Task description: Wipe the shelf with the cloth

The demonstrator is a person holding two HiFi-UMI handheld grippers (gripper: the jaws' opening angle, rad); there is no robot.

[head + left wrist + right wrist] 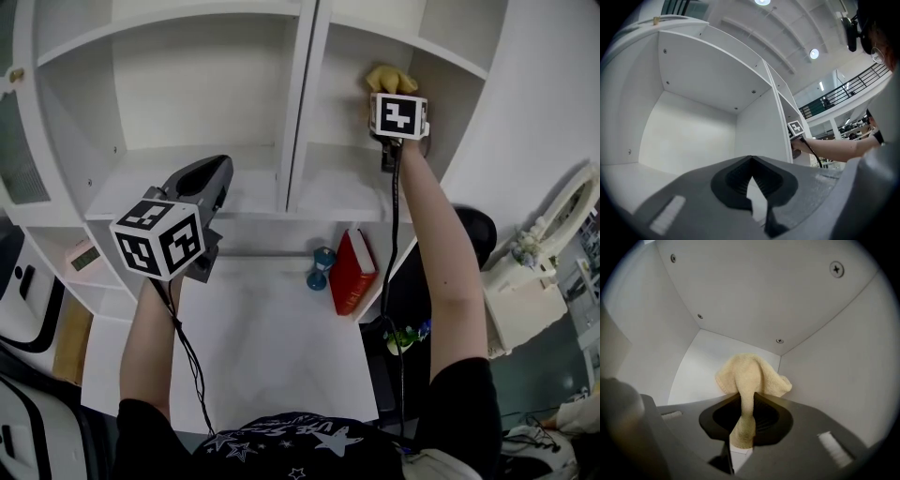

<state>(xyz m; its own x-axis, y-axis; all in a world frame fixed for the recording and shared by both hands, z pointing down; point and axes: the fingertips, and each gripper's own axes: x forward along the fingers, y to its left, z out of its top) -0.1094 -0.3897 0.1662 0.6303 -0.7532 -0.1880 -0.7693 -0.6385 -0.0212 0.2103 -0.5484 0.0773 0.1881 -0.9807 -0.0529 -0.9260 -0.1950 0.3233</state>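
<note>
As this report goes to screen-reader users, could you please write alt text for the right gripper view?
The right gripper is shut on a pale yellow cloth, which bunches out beyond its dark fingers. It is held up inside a white shelf compartment, near a back corner. Whether the cloth touches the walls cannot be told.

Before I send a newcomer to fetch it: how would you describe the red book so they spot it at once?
Take the white shelf unit, right-hand column. Below the compartment where the right gripper holds the yellow cloth, the red book stands beside a blue dumbbell: the only red thing there.
</note>
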